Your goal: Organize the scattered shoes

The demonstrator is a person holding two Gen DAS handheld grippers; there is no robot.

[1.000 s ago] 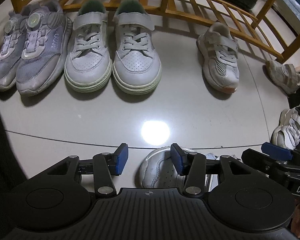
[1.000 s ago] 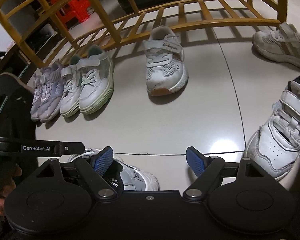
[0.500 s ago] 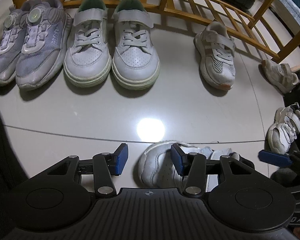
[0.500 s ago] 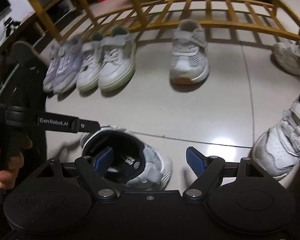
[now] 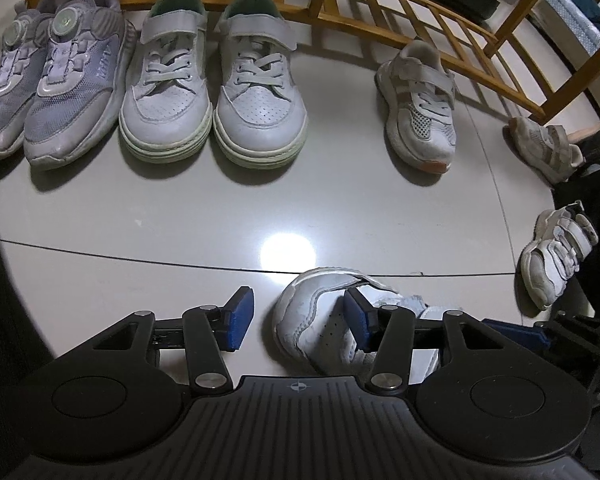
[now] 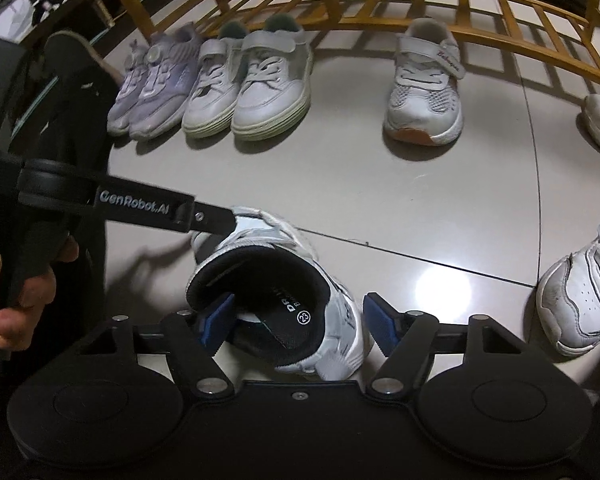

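white leather shoe [image 6: 300, 312], black lining | right tool [image 6: 296, 326] closing, straddling its collar, spread

Left tongs [image 5: 298, 320] open over white shoe [image 5: 320, 320], paired sneakers [image 5: 214, 92] beyond

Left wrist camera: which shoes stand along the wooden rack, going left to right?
Pair of lilac mesh sneakers with dial fasteners → pair of white strap sneakers with green lining → single white mesh sneaker with orange sole.

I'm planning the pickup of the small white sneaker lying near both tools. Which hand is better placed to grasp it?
Right. The right tool has been closing, one pad inside the small white sneaker's opening, one outside its wall. The left tool sits beside the toe.
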